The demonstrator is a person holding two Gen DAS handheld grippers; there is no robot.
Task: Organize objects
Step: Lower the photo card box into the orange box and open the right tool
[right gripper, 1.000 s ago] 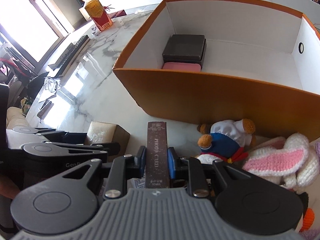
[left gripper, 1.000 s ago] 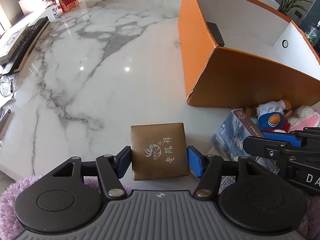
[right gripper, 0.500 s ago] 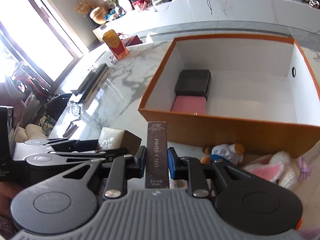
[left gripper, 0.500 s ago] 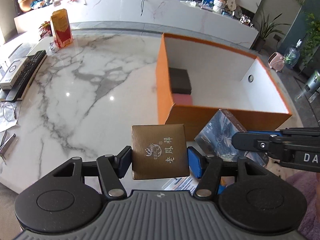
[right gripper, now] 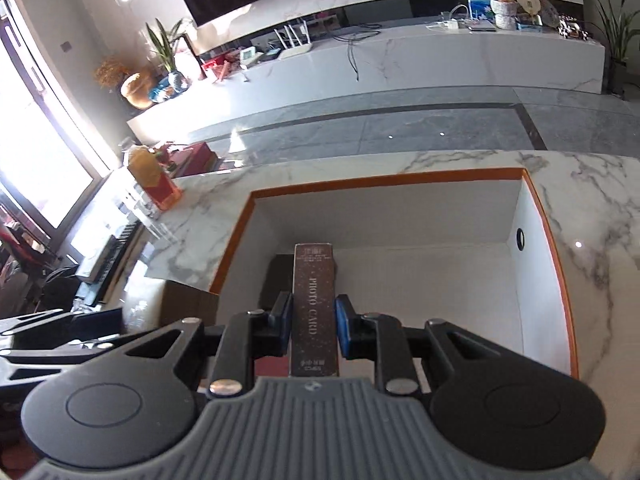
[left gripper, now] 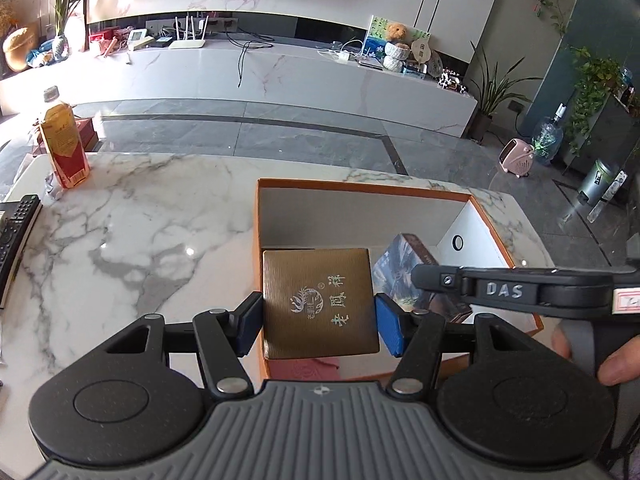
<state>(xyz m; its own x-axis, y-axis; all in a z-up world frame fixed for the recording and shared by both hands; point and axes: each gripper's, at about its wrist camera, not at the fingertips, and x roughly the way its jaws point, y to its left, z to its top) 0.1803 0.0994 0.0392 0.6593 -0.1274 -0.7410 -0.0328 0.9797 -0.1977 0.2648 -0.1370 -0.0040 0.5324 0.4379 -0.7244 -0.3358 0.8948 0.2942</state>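
Note:
My left gripper (left gripper: 318, 322) is shut on a brown square gift box (left gripper: 320, 302) with silver characters, held above the near left corner of the orange storage box (left gripper: 360, 186). A pink flat box (left gripper: 304, 370) lies in the storage box just below it. My right gripper (right gripper: 313, 328) is shut on a dark photo card box (right gripper: 314, 304), held edge-up over the storage box (right gripper: 384, 179). The photo card box (left gripper: 408, 264) and the right gripper's arm also show in the left wrist view. A black box (right gripper: 276, 280) sits inside, partly hidden.
A marble table (left gripper: 140, 232) carries the storage box. An orange drink bottle (left gripper: 64, 144) stands at the far left, and remote controls (left gripper: 12, 232) lie at the left edge. The left gripper's arm (right gripper: 60, 336) shows at the left of the right wrist view.
Both grippers have risen and moved forward with their boxes, from in front of the storage box to above its open top. The plush toys have dropped out of view.

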